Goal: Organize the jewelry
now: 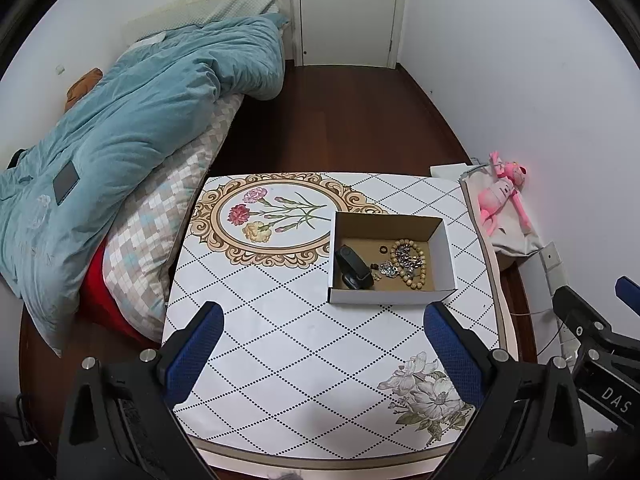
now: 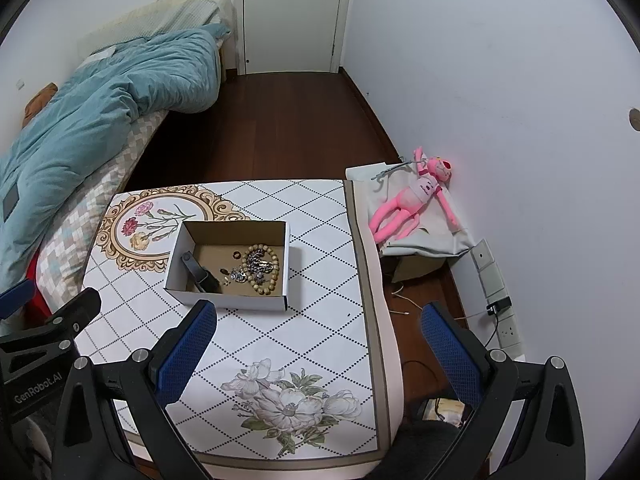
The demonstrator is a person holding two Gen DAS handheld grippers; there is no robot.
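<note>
Cardboard box [image 1: 390, 264] of jewelry [image 1: 404, 262] on counter [image 1: 280, 340], ahead of both empty, spread tongs; left tongs [image 1: 324, 316] nearer.

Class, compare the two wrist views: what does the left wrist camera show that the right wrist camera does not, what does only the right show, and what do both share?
Only the left wrist view shows the left gripper head-on, fingers open over the table.

Only the right wrist view shows the right gripper head-on, also open, the wall sockets and the round wall hole.

Both show the table, the cardboard box holding the bead bracelet and other jewelry, the blue duvet, the pink plush toy and the door.
</note>
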